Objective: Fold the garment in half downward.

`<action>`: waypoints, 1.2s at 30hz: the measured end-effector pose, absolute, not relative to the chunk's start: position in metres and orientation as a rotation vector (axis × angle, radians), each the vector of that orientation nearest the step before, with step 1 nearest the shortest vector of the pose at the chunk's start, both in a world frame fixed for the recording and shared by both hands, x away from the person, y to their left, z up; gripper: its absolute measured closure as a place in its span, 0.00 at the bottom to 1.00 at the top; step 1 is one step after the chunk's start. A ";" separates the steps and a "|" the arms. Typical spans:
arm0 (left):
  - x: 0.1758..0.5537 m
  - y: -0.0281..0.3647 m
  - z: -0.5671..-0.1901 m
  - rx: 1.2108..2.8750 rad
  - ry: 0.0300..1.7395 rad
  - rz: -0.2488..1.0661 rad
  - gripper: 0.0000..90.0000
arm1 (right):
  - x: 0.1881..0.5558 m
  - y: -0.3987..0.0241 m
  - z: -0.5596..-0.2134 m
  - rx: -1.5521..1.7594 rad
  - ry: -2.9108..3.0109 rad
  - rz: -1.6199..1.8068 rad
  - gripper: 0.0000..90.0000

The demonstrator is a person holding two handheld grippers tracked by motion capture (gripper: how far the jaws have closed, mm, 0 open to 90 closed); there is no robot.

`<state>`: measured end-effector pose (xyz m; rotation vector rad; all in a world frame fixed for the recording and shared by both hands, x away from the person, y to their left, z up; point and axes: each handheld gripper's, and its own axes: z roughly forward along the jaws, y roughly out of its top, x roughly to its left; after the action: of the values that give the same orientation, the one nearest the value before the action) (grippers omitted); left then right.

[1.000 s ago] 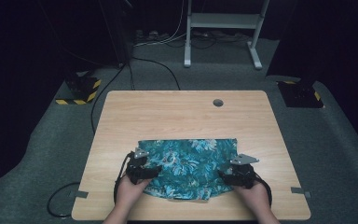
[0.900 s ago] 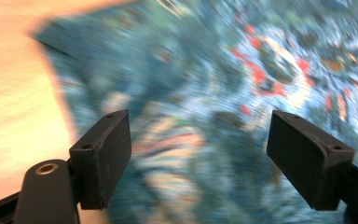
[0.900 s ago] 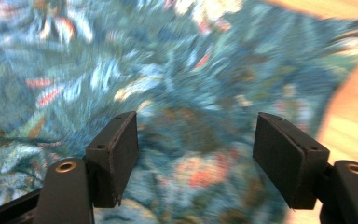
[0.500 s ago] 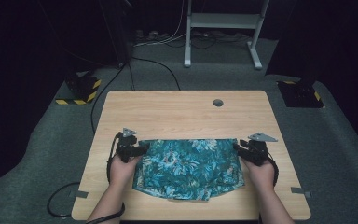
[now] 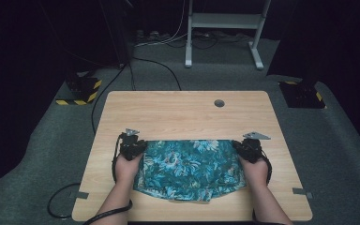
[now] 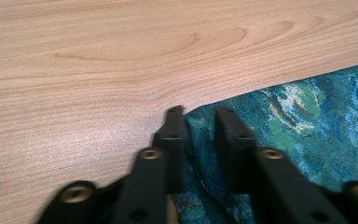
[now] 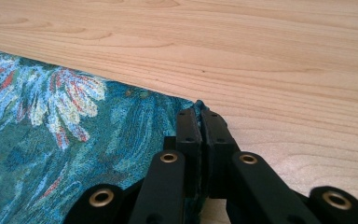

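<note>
A teal floral cloth (image 5: pixel 190 168) lies flat on the near half of the wooden table (image 5: pixel 178 112). My left gripper (image 5: pixel 136 144) sits at its far left corner, my right gripper (image 5: pixel 244 145) at its far right corner. In the left gripper view the cloth (image 6: pixel 307 121) is bunched between the jaws of the left gripper (image 6: pixel 199 116), which have just been closing on it. In the right gripper view the right gripper (image 7: pixel 200 116) has just been closing too and pinches the cloth's (image 7: pixel 51 140) edge, jaws nearly together.
A round cable hole (image 5: pixel 219 102) sits in the table's far half. Bare wood stretches beyond the cloth. On the carpet stand two black-and-yellow striped bases (image 5: pixel 80 89) (image 5: pixel 304 93) and a white frame (image 5: pixel 225 21). Cables run across the floor.
Both hands moved from the cloth's near edge up to its far corners. The jaws, open half a second ago, now grip the corners.
</note>
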<state>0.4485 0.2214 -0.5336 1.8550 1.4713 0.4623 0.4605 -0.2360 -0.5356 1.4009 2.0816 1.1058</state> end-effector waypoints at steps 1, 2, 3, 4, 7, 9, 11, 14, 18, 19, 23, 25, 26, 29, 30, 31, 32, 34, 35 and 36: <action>0.450 0.221 -0.533 1.853 1.477 0.468 0.94 | 0.461 -0.237 -0.535 1.392 2.083 1.103 0.97; 0.450 0.220 -0.532 1.858 1.481 0.478 0.94 | 0.463 -0.239 -0.533 1.393 2.083 1.107 0.97; 0.451 0.219 -0.531 1.861 1.479 0.489 0.94 | 0.463 -0.239 -0.532 1.398 2.081 1.107 0.97; 0.452 0.218 -0.531 1.860 1.481 0.503 0.94 | 0.464 -0.239 -0.531 1.397 2.083 1.105 0.97; 0.456 0.218 -0.530 1.836 1.497 0.493 0.83 | 0.467 -0.237 -0.531 1.385 2.082 1.071 0.94; 0.454 0.217 -0.527 1.854 1.462 0.501 0.59 | 0.468 -0.237 -0.530 1.396 2.083 1.057 0.71; 0.447 0.217 -0.520 1.842 1.436 0.507 0.44 | 0.467 -0.241 -0.526 1.416 2.061 1.090 0.59; 0.428 0.213 -0.511 1.857 1.359 0.530 0.40 | 0.452 -0.243 -0.518 1.341 2.062 1.141 0.54; 0.401 0.199 -0.513 1.901 1.299 0.470 0.39 | 0.422 -0.232 -0.519 1.208 2.154 1.142 0.52; 0.396 0.195 -0.516 1.917 1.294 0.457 0.39 | 0.416 -0.229 -0.521 1.188 2.181 1.135 0.51; 0.391 0.184 -0.529 1.981 1.301 0.452 0.40 | 0.406 -0.219 -0.536 1.171 2.268 1.062 0.47; 0.393 0.184 -0.534 2.001 1.306 0.451 0.40 | 0.405 -0.217 -0.540 1.173 2.273 1.045 0.46; 0.395 0.183 -0.534 2.006 1.305 0.458 0.43 | 0.405 -0.216 -0.541 1.163 2.271 1.038 0.46; 0.403 0.185 -0.534 1.999 1.310 0.454 0.44 | 0.411 -0.217 -0.540 1.172 2.266 1.023 0.47; 0.406 0.184 -0.534 2.005 1.313 0.466 0.45 | 0.414 -0.218 -0.540 1.176 2.260 1.021 0.47; 0.409 0.183 -0.534 2.011 1.310 0.478 0.46 | 0.417 -0.220 -0.540 1.179 2.254 1.023 0.48; 0.412 0.182 -0.534 2.014 1.307 0.488 0.46 | 0.420 -0.221 -0.540 1.179 2.248 1.027 0.48; 0.418 0.180 -0.535 2.012 1.304 0.503 0.47 | 0.424 -0.223 -0.541 1.184 2.240 1.029 0.49; 0.420 0.179 -0.535 2.005 1.309 0.500 0.47 | 0.426 -0.223 -0.541 1.187 2.236 1.027 0.49; 0.422 0.179 -0.535 1.998 1.311 0.493 0.47 | 0.427 -0.223 -0.541 1.191 2.232 1.027 0.49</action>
<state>0.4218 0.1792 -0.5348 1.9983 1.3106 0.4932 0.4271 -0.2233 -0.5407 1.1914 2.2324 1.0268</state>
